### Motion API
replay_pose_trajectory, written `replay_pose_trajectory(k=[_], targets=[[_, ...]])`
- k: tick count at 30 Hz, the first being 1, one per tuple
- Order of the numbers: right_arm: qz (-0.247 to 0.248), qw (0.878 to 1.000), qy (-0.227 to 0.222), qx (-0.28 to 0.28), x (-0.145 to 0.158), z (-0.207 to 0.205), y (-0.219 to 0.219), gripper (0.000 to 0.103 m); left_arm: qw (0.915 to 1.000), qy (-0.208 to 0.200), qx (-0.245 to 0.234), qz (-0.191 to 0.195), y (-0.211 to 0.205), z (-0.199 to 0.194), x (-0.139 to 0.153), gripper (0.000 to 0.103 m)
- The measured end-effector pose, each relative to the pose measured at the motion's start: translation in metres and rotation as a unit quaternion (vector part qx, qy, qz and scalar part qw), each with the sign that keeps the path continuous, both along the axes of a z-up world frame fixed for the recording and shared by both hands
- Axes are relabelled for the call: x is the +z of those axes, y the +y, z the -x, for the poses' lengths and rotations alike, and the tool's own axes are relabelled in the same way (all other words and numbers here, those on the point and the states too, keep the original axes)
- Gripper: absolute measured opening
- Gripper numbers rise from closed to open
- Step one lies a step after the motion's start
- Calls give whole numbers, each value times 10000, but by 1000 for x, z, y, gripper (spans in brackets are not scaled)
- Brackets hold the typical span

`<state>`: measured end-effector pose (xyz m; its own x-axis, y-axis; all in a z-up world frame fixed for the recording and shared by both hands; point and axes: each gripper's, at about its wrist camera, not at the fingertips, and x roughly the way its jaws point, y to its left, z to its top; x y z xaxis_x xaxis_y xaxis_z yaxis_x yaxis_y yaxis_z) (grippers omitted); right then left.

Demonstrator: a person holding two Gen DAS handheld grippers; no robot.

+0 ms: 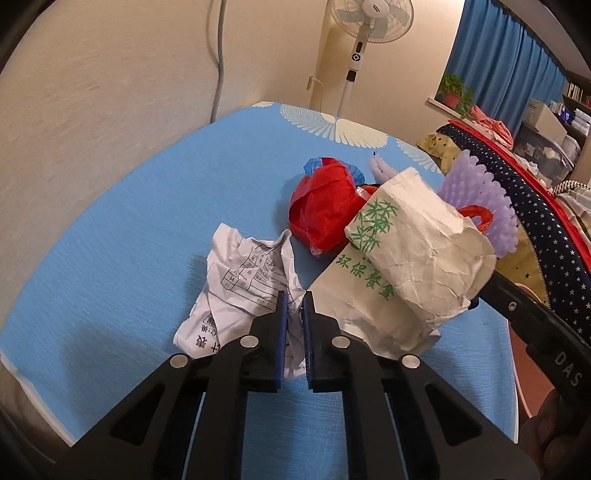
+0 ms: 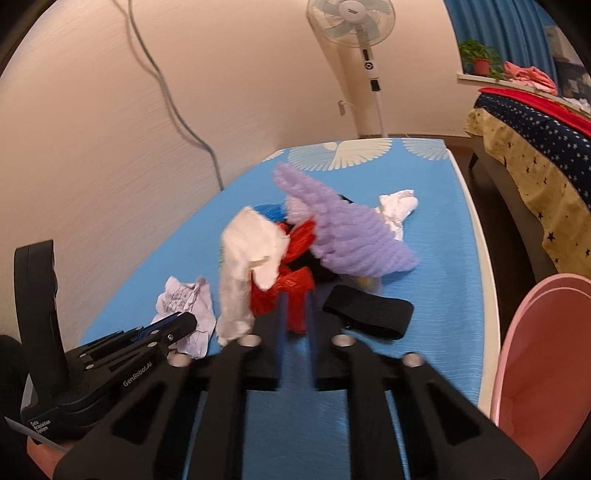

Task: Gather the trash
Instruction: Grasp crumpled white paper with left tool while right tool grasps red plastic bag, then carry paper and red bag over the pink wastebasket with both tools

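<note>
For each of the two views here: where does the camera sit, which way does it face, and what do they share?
Left wrist: on the left gripper, facing along its fingers, which pinch the crumpled printed paper; the other gripper's arm enters at right.
Right wrist: on the right gripper, facing down the table; its fingers flank the red plastic bag; the left gripper shows at lower left.
Shared: paper, red bag, purple foam sheet, standing fan.

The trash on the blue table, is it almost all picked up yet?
Not yet. Nothing looks binned so far. The left gripper is pinching the crumpled paper, and the right gripper is shut on the red plastic bag. The white paper bag, purple foam, white tissue and black strap are left. A pink bin waits beside the table.
</note>
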<state>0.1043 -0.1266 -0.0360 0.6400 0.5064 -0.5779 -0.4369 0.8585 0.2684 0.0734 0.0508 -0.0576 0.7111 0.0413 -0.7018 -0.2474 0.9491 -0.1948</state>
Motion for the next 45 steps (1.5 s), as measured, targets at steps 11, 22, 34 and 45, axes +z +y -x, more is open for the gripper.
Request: replay_pose_trajectory(k=[11,22,34,45], targets=[[61,9987,-491,91,31,25,1,0,9996,-291,18,66,3,22,18,8],[232,9940,-1061,-165,67,52,-12,0,9976,-689,-76,-45,2,37,47,7],[271,9965,-470,-628,34,47,-36,38,9975,-702,-91,40,1,44,51,7],[401,9988,-137,-258,10,34,-20,10,9973,-719,-129,43,-4,36,47,7]])
